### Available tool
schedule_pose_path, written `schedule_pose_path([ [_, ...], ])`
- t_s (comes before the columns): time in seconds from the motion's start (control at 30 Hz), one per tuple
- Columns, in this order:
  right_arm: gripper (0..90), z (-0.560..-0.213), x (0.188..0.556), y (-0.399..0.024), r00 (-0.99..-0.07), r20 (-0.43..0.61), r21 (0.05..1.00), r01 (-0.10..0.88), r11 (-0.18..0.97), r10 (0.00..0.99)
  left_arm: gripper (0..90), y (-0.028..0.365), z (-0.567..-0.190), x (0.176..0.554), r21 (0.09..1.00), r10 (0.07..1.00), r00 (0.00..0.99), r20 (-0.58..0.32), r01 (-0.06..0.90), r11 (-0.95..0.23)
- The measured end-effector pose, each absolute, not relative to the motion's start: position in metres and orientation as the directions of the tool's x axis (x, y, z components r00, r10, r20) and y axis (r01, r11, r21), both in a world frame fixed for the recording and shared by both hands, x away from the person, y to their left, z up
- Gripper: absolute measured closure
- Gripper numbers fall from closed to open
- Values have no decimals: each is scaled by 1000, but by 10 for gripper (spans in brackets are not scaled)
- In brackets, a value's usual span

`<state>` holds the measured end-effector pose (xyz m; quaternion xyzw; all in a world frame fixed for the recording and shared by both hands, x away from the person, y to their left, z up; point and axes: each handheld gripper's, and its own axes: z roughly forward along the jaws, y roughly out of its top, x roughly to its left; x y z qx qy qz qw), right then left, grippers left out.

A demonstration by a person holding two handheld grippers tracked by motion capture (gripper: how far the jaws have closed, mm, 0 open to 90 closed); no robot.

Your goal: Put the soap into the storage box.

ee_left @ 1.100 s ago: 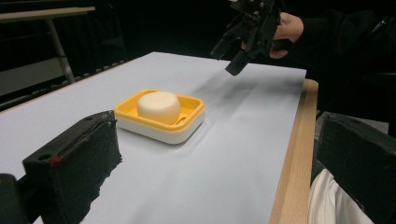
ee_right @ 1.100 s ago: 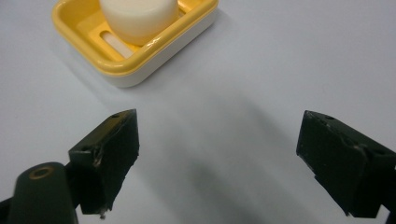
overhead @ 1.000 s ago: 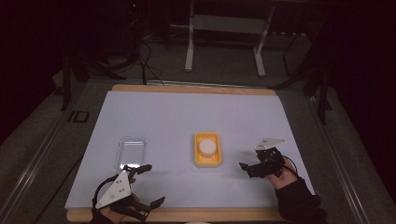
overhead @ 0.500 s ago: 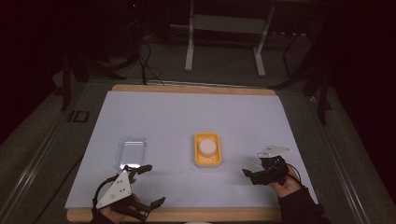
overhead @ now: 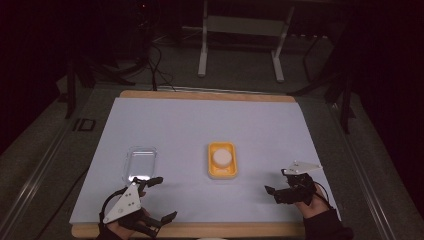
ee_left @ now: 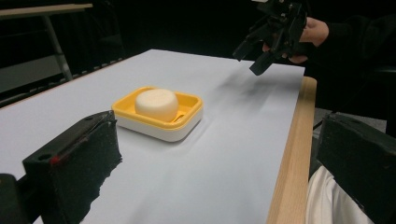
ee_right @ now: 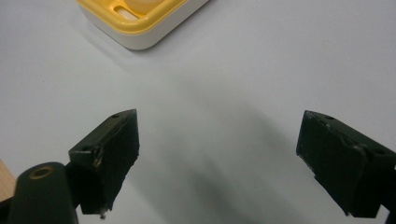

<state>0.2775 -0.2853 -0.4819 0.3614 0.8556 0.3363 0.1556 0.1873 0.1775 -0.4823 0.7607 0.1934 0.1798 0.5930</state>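
The yellow soap dish [ee_left: 159, 114] looks like glossy plastic. The soap [ee_left: 156, 102] is matt. The table's edge [ee_left: 289, 154] is bare wood; the lid [overhead: 140, 163] is clear plastic.

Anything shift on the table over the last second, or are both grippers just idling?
The right gripper drew back toward the person's edge of the table, away from the yellow dish, jaws open and empty throughout. The left gripper held its place, open, beside the clear lid. The dish, the white soap in it and the lid did not move.
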Motion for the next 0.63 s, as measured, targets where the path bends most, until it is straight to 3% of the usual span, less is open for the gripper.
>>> schedule_pose_path([
  [0.63,134,-484,282,-285,-690,-39,714,487,503,723,1,177,-483,187,971,508,860,43,84,-225],
])
